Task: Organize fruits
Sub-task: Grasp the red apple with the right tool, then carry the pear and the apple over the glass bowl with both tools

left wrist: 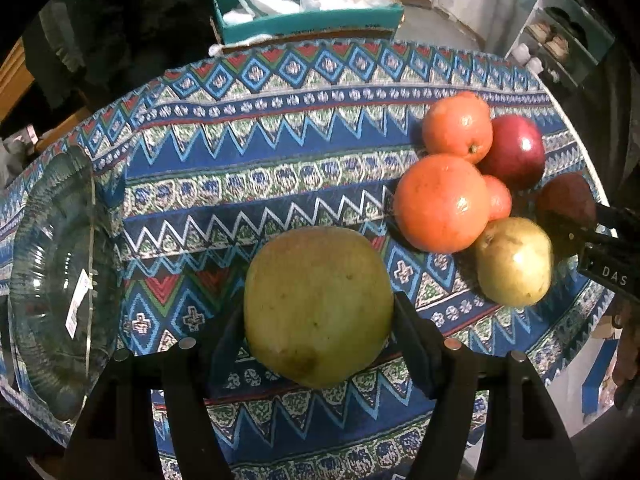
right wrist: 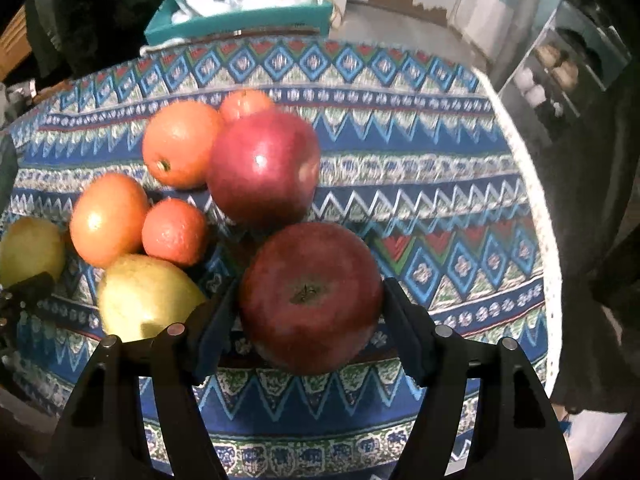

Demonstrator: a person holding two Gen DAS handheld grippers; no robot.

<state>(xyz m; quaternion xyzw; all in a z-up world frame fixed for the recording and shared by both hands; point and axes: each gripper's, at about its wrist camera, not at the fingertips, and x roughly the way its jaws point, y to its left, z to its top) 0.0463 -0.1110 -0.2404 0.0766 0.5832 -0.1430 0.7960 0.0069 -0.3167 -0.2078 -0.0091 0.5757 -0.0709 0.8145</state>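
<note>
At the centre of both views lies the round table (left wrist: 280, 152), covered in a blue patterned cloth, and both grippers point steeply down at it. In the left wrist view a clear glass bowl (left wrist: 52, 280) sits at the left edge of the frame, well apart from the fruit. The left gripper (left wrist: 318, 320) fills the bottom of that frame, its two black fingers (left wrist: 416, 344) on either side of a large green pear (left wrist: 318, 304) at lower centre; the pads press its flanks, about half spread, and the pear is held just over the cloth. The pile of fruit sits at the right of this view: two big oranges (left wrist: 442, 204) touching, a small orange (left wrist: 498, 198) tucked behind them, a red apple (left wrist: 516, 152) at the upper right, and a second, yellow pear (left wrist: 514, 262) below. At the far right edge the right gripper comes in as a dark arm beside a darker apple. In the right wrist view that gripper (right wrist: 310, 300) fills the bottom of the frame, its fingers (right wrist: 404, 332) flanking a dark red apple (right wrist: 310, 298) at lower centre, stem up; both pads touch the apple's sides in a mid-wide grip. The other apple (right wrist: 264, 168) lies just above it, the oranges (right wrist: 180, 148) at upper left, the yellow pear (right wrist: 146, 296) at lower left.
</note>
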